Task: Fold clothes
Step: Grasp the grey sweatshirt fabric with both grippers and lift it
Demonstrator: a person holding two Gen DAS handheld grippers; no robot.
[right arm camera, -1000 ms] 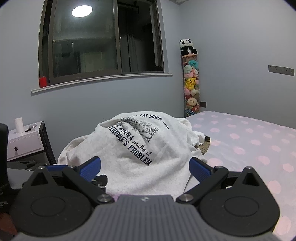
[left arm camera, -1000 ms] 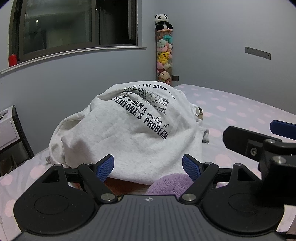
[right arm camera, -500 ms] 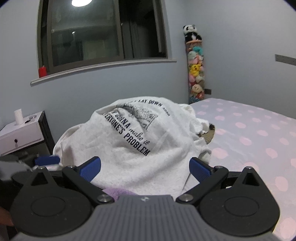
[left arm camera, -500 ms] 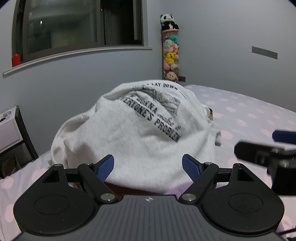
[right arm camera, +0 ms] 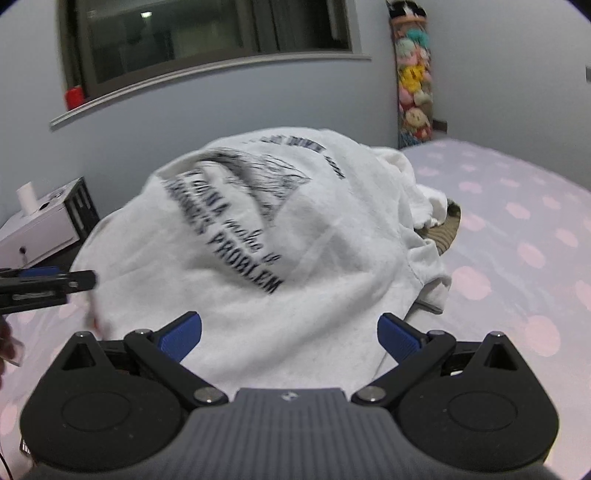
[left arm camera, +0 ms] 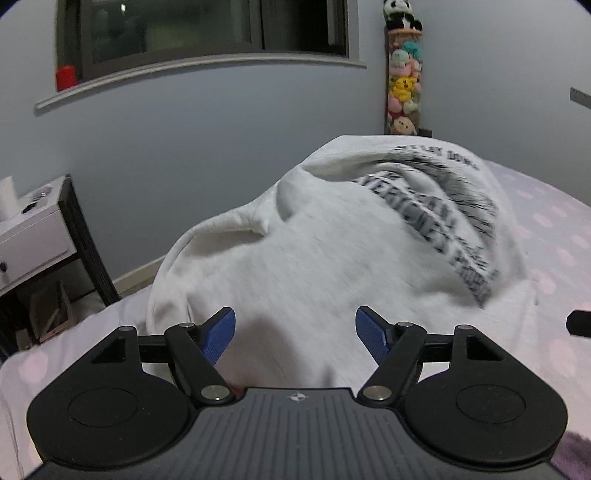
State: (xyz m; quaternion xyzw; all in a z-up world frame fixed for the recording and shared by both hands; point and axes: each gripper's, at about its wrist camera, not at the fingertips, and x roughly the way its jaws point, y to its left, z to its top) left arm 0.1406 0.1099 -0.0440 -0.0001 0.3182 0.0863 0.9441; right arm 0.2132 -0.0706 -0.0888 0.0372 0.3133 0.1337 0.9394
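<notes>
Sweatshirt [left arm camera: 332,266], white with black printed lettering, lies heaped in a mound on the bed [right arm camera: 517,229], near the bed's edge that faces the wall under the window [left arm camera: 207,26]. The bed cover is pale lilac with pink dots. The left gripper [left arm camera: 295,332] hovers just over the near slope of the mound; its blue fingers [left arm camera: 220,332] stand apart and are closing, with cloth in the gap but not pressed by the pads. The right gripper [right arm camera: 290,334] hangs over the same heap nearer the print, its fingers [right arm camera: 181,332] wide apart and gripping nothing. A white bedside cabinet [left arm camera: 29,236] stands off the bed's corner, and a tall tube of plush toys [left arm camera: 402,81] fills the room's corner.
</notes>
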